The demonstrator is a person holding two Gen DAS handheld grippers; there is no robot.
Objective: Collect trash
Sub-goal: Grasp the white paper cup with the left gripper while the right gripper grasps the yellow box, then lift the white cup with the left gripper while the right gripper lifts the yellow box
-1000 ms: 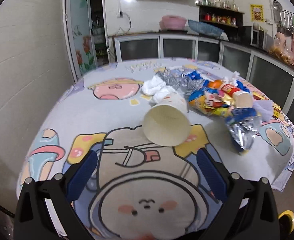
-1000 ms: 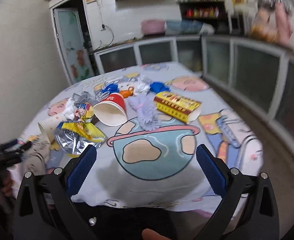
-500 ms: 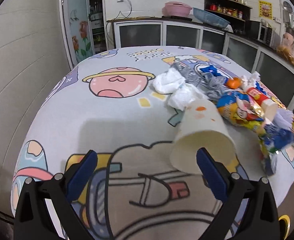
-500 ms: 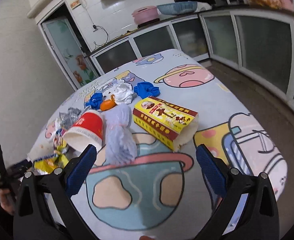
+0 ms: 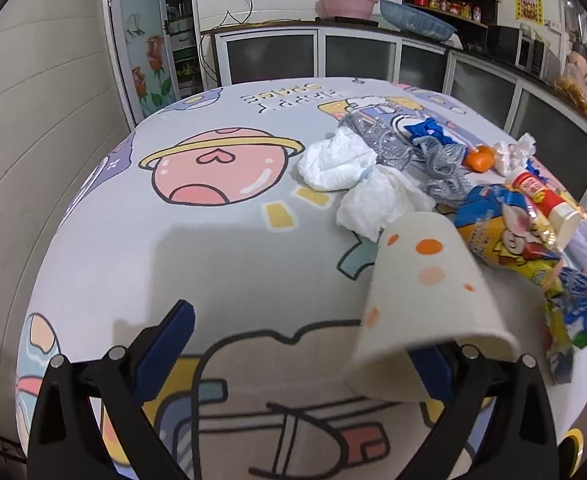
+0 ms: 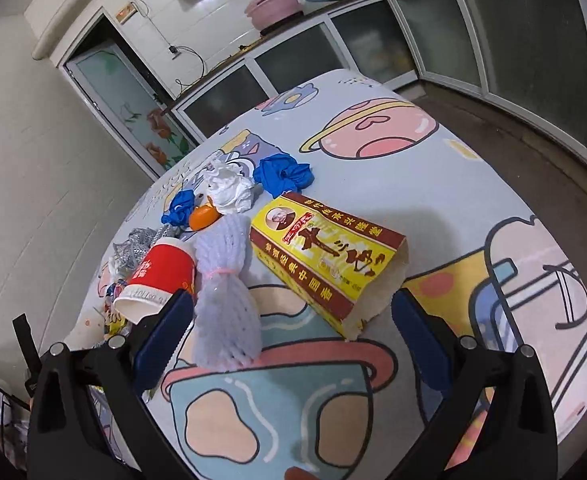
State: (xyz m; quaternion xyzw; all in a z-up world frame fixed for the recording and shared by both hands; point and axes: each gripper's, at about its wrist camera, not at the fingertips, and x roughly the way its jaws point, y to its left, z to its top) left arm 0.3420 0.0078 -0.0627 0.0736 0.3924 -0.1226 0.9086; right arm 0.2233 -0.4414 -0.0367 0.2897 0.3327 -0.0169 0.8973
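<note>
A white paper cup with orange dots (image 5: 421, 292) lies on its side on the cartoon tablecloth (image 5: 221, 256), mouth toward the camera. My left gripper (image 5: 297, 352) is open; the cup's rim covers its right fingertip, and the left finger is well apart from it. Crumpled white tissues (image 5: 337, 162), silver netting (image 5: 441, 168) and yellow snack wrappers (image 5: 501, 240) lie behind the cup. My right gripper (image 6: 293, 336) is open just in front of a lilac foam net (image 6: 225, 300) and a yellow-and-red paper bag (image 6: 321, 256). A red paper cup (image 6: 157, 280) lies by its left finger.
Blue rags (image 6: 283, 176), a white tissue wad (image 6: 229, 190) and an orange piece (image 6: 203, 216) sit farther back. The table edge (image 6: 565, 184) drops to the floor at the right. Kitchen cabinets (image 5: 357, 56) line the far wall, with a door (image 5: 149, 64) at the left.
Both grippers have moved forward over the table. The left one has closed in on the dotted cup, which now overlaps its right finger. The right one has come up to the foam net and bag.
</note>
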